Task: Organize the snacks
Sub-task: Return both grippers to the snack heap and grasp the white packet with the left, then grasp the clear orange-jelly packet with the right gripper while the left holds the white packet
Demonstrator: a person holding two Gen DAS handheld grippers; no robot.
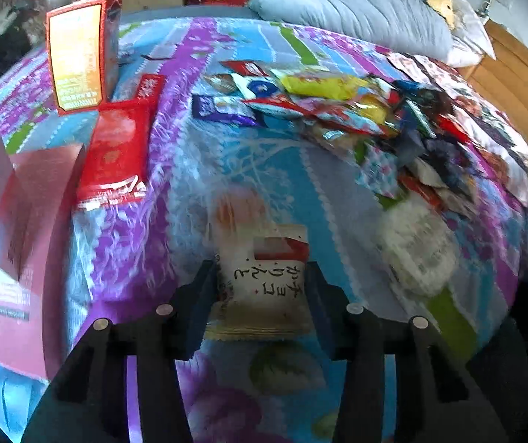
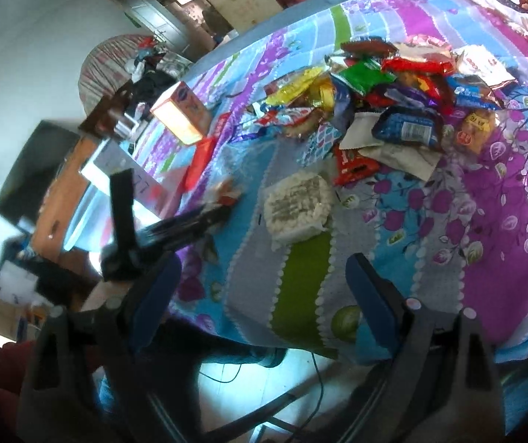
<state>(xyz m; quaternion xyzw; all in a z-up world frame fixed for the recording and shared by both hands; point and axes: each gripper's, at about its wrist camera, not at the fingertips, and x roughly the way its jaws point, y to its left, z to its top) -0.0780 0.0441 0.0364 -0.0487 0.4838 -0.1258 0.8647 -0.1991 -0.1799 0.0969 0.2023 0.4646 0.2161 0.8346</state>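
My left gripper (image 1: 260, 277) is shut on a white snack packet with red top and Japanese writing (image 1: 264, 280), held just above the bedspread. It also shows as a dark shape in the right wrist view (image 2: 223, 203). A heap of colourful snack packets (image 1: 356, 110) lies across the middle of the bed, also in the right wrist view (image 2: 385, 85). A white round rice-cracker pack (image 2: 297, 206) lies apart in front of the heap, also in the left wrist view (image 1: 417, 251). My right gripper (image 2: 264, 288) is open and empty above the bed's near edge.
A red flat box (image 1: 116, 151), an upright red-and-orange box (image 1: 79, 55) and a pink carton (image 1: 24, 229) stand at the left of the bed. A grey pillow (image 1: 356, 11) lies at the far end. The floor with cables (image 2: 264, 369) shows below the bed edge.
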